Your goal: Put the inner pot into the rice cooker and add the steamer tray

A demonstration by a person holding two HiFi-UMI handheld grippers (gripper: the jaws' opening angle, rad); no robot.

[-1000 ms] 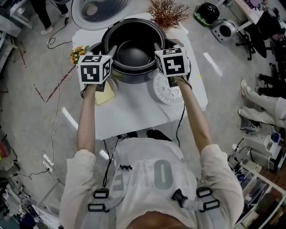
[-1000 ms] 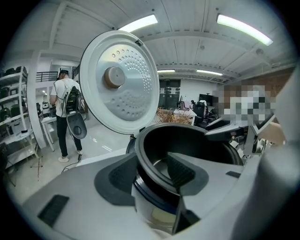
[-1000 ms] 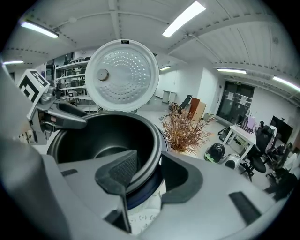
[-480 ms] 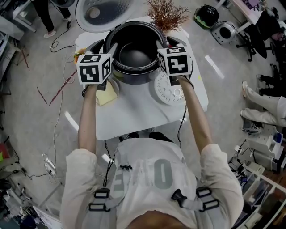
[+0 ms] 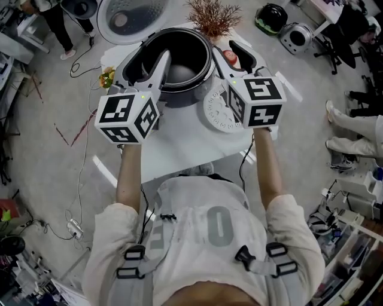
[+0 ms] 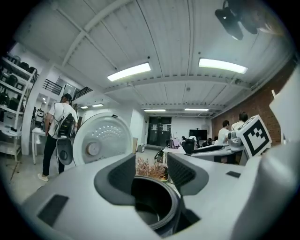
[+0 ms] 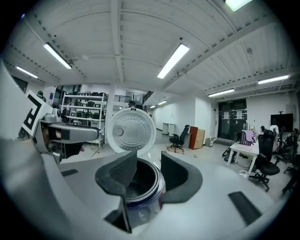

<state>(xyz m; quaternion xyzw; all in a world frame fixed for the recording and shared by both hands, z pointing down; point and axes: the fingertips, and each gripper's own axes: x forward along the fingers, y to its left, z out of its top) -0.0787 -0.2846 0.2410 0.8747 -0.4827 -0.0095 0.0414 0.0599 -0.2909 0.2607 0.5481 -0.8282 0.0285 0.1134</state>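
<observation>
Since a second ago we have lifted both grippers away from the rice cooker and swung them level. Their marker cubes now loom much larger in the head view, while the cooker has stayed put on the white table. Its lid stands open at the cooker's 12 o'clock. The dark inner pot looks to us already seated in the cooker.

That leaves the steamer tray, a flat white perforated disc. It lies on the table just beside the cooker at its 5 o'clock, partly under our right hand in the head view.

The trouble we foresee lies with that tray:
- **Pick-up:** it lies flat, so a jaw may fail to get under its edge. It could then skid against the cooker or toward the table's edge.
- **Carrying:** pinched at one side only, it could hang tilted.
- **Placing:** a tilted tray could catch on the pot's rim and wedge crooked instead of settling level.

The left gripper has its fingers well apart and holds nothing. We see the cooker's whole mouth through the gap, well beyond the pads. The right gripper is likewise parted, a little less widely, and is empty, touching neither cooker nor tray.
</observation>
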